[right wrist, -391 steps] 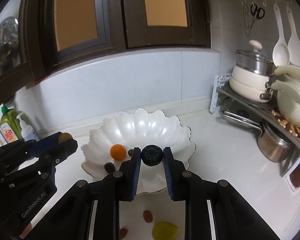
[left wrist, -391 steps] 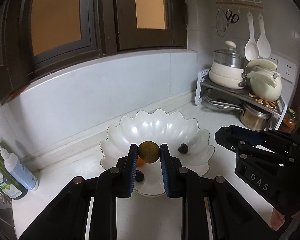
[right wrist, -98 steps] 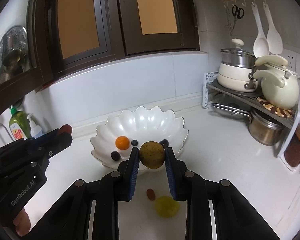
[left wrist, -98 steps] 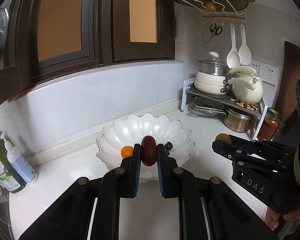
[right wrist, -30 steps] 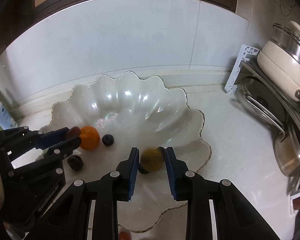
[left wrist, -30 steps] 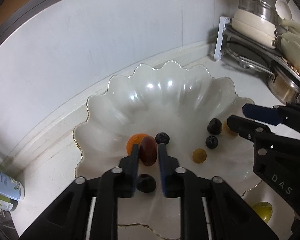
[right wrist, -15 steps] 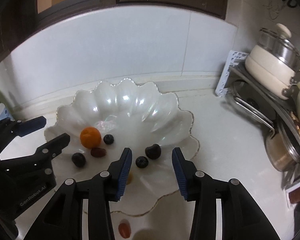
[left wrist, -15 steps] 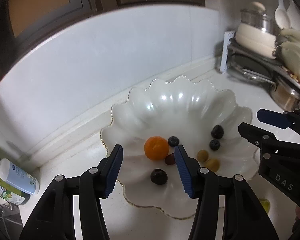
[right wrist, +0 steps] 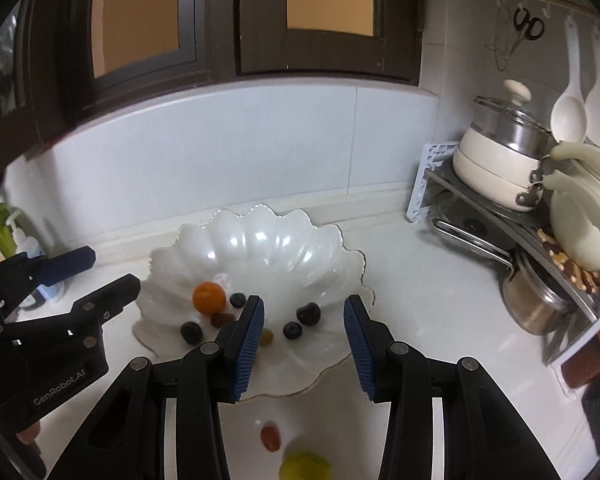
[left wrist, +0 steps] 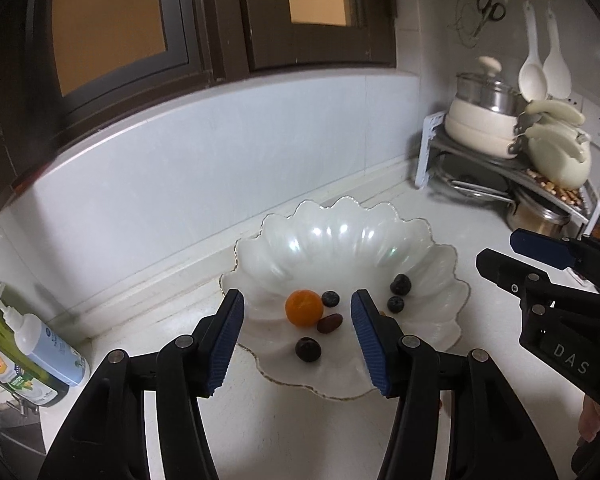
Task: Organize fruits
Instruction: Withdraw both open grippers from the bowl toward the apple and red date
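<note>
Both wrist views overlook the bowl (left wrist: 440, 264)

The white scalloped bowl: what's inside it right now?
Inside the bowl: an orange citrus fruit, a reddish-brown date, several dark berries and a small olive-coloured fruit, partly covered by the right gripper's finger.

"DAS" stands in pale letters on the black body of the right gripper (left wrist: 528, 268), at the right. "GenRobot.AI" stands on the left gripper (right wrist: 96, 276), at the left. The soap bottle's (left wrist: 40, 344) label print is unreadable.
</note>
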Tool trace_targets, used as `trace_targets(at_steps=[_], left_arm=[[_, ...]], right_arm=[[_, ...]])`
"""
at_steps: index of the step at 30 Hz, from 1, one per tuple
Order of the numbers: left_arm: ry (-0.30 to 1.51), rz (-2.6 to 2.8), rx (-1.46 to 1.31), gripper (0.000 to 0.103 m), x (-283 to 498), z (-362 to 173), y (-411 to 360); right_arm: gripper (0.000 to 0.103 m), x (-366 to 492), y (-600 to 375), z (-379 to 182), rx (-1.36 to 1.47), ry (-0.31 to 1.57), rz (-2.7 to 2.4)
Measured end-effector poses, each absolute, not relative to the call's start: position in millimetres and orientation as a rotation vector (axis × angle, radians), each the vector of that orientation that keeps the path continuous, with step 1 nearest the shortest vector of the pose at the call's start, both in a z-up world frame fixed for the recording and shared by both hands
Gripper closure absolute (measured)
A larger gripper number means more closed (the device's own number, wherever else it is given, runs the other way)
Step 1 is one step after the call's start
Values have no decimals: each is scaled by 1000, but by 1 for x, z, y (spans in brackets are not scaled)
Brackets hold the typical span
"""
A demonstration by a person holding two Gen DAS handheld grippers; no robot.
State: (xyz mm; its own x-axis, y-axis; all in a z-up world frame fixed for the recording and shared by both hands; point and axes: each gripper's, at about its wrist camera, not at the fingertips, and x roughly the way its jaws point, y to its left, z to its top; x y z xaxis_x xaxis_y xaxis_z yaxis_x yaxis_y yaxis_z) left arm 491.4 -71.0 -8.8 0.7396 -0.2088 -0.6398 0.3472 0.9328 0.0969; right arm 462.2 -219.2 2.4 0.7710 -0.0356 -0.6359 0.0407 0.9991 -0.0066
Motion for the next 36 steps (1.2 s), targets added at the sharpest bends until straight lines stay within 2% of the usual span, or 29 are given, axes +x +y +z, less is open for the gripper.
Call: trace_targets(at_steps=[17, 36], left_arm=[[569, -386, 225, 48, 426, 18, -42], [572, -501, 257, 48, 386, 0, -26]], right_arm=[[60, 395, -201, 25, 16, 583, -114], [60, 343, -184, 13, 52, 554, -177]])
